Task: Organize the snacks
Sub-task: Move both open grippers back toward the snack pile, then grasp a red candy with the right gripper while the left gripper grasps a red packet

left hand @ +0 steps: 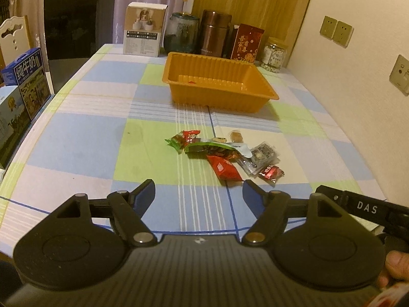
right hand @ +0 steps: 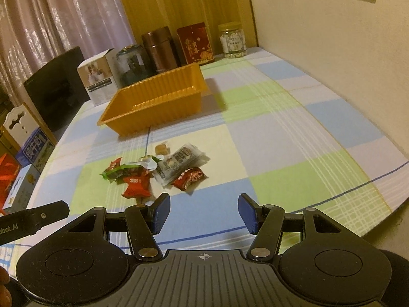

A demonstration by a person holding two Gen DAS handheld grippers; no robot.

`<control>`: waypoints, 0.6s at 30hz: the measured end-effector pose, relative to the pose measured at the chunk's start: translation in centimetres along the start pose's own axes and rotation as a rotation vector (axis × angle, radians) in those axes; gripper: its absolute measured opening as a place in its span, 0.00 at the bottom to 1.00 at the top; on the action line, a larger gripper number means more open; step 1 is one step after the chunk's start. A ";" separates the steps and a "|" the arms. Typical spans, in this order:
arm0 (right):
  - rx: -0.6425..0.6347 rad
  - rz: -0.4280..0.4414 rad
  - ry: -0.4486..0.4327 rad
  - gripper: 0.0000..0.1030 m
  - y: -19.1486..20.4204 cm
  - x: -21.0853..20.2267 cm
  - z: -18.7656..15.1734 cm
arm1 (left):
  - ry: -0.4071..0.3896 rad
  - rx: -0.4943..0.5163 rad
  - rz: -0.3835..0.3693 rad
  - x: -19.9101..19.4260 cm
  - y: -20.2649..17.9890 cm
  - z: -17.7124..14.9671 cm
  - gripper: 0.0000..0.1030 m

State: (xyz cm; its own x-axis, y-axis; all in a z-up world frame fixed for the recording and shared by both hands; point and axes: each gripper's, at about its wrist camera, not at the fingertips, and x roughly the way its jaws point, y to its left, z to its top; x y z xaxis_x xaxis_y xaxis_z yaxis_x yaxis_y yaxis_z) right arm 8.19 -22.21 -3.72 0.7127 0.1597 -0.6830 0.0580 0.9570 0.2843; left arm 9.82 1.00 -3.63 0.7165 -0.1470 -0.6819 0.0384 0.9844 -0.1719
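A small pile of wrapped snacks [left hand: 225, 153] lies on the checked tablecloth, with red, green and clear packets; it also shows in the right wrist view [right hand: 158, 171]. An empty orange plastic tray [left hand: 217, 81] stands behind the pile, also seen in the right wrist view [right hand: 156, 99]. My left gripper [left hand: 199, 194] is open and empty, just short of the pile and above the cloth. My right gripper [right hand: 203, 212] is open and empty, near the table's front edge, to the right of the pile. Part of the right gripper shows at the left view's right edge [left hand: 358, 204].
At the back stand a white box [left hand: 144, 29], a dark jar [left hand: 181, 32], a brown flask [left hand: 214, 32], a red box [left hand: 246, 42] and a clear jar [left hand: 273, 55]. Milk cartons [left hand: 28, 81] sit at the left. A wall [left hand: 358, 102] borders the right.
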 end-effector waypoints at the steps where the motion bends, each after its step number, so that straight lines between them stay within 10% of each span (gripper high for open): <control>1: 0.001 0.004 0.003 0.58 -0.1 0.4 0.0 | 0.005 0.001 0.003 0.3 0.0 0.0 0.71; 18: -0.005 0.031 0.049 0.41 1.0 9.9 1.1 | 0.081 -0.040 0.014 6.0 1.5 0.4 0.71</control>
State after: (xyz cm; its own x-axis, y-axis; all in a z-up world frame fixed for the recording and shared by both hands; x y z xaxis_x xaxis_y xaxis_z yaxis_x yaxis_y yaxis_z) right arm 16.09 -19.93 -9.41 0.6789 0.2009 -0.7062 0.0328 0.9526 0.3026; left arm 14.46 1.69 -7.66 0.6580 -0.1423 -0.7395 0.0001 0.9820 -0.1889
